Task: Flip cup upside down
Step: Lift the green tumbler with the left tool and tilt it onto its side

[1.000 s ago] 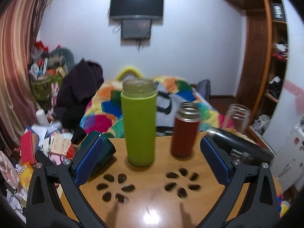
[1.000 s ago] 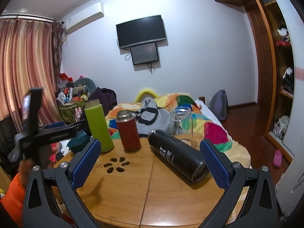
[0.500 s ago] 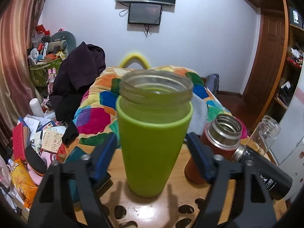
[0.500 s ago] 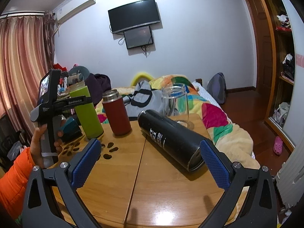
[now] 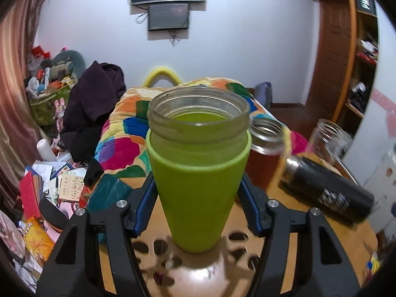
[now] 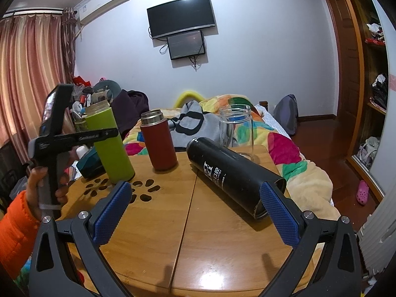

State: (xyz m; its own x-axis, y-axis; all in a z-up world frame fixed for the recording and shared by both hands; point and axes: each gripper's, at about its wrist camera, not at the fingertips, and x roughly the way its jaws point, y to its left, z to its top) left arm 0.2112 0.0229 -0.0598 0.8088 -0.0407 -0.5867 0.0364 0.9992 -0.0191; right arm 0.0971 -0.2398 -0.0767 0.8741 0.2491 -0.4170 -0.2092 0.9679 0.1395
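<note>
A tall green cup [image 5: 198, 183] with a clear glass rim stands upright on the round wooden table [image 5: 284, 259]. My left gripper [image 5: 198, 205] is shut on it, a blue pad against each side of its lower half. The right wrist view shows the same cup [image 6: 109, 146] at the table's left, tilted slightly, with the left gripper's arm across its upper part. My right gripper [image 6: 195, 212] is open and empty above the table's front half [image 6: 222, 247].
A red flask [image 6: 159, 141] stands upright beside the green cup. A black flask [image 6: 235, 175] lies on its side to the right. A clear glass jar [image 6: 236, 131] stands at the far edge. A teal box [image 6: 89, 160] sits at the table's left. A bed lies beyond.
My left gripper moved forward around the green cup and closed on it. The right gripper came slightly lower and closer over the table and stayed open.
</note>
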